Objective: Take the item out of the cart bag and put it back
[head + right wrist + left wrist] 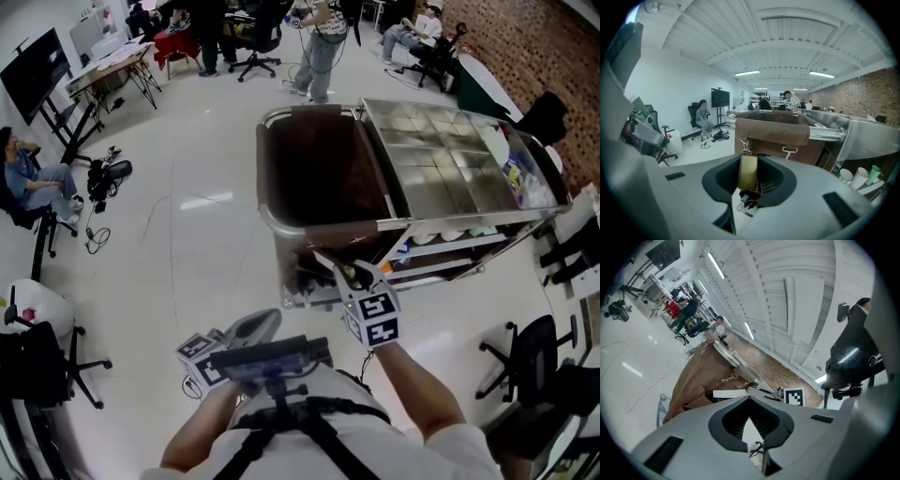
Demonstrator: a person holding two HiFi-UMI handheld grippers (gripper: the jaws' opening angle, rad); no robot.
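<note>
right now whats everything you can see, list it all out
cart: one, steel, centre of the head view
cart bag: one, brown, hung on the cart's left end
roll: one, olive-gold, between the right tool's pads
cups: at least three, white and green, on the cart's lower shelf
loose items: several, mixed colours, right end of the cart top; too small to name
office chairs: several, black, around the room
monitor: one, black, upper left
people: several, one seated at left, the others at the back
marker cubes: two, black and white, one per tool
left tool: grey, near the wearer's chest, shut, empty
right tool: grey, in front of the cart bag, closed on the roll
</note>
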